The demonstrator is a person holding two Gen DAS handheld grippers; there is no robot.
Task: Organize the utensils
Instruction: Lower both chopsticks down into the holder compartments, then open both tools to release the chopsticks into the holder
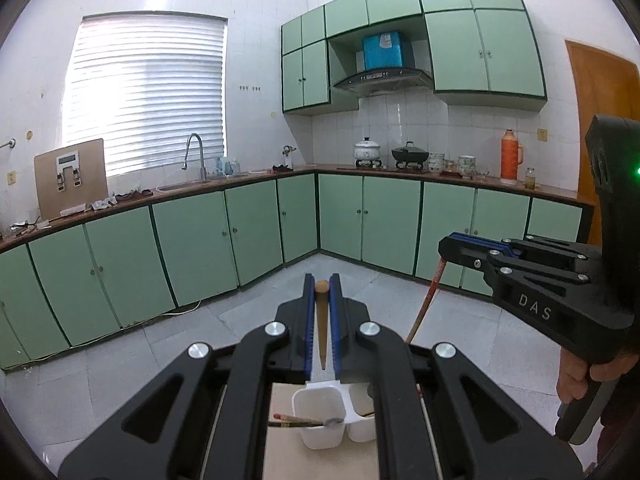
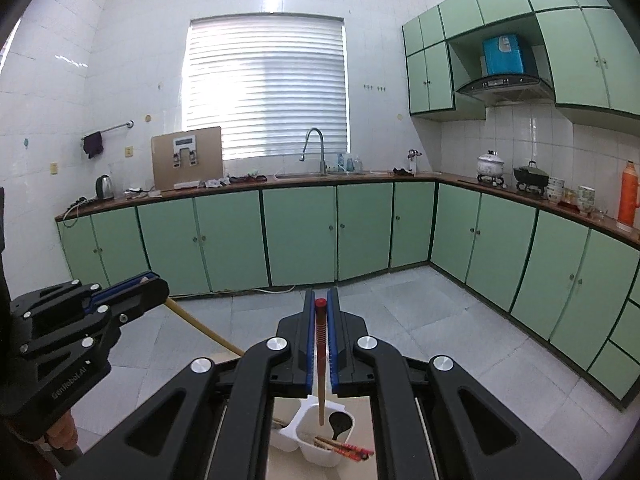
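The left gripper [image 1: 322,320], black with blue finger pads, is seen closed narrowly on a plain light-brown wooden chopstick [image 1: 321,320], whose rounded blunt end is raised between the fingertips and whose thin tip points down toward a white plastic utensil holder [image 1: 320,420] with several compartments. In the left wrist view, the holder stands on a pale beige counter [image 1: 320,464] directly below the gripper; a dark chopstick with a red end [image 1: 298,423] lies slanted across the rim of the nearest compartment.

To the right, the right gripper [image 2: 321,332], of the same black-and-blue build, is closed on a reddish-brown chopstick with a red cap and red banding [image 2: 321,360]. This chopstick is held nearly upright, and its lower tip hangs over the holder; whether it touches the inside cannot be told. In the right wrist view, a black spoon-shaped utensil [image 2: 340,426] is seen in the far right compartment, and a bundle of red-patterned chopsticks [image 2: 344,447] rests slanted in the near compartment, the ends projecting over the rim.

Green kitchen cabinets [image 2: 300,232] are seen well behind both grippers, across a grey tiled floor [image 2: 400,320].
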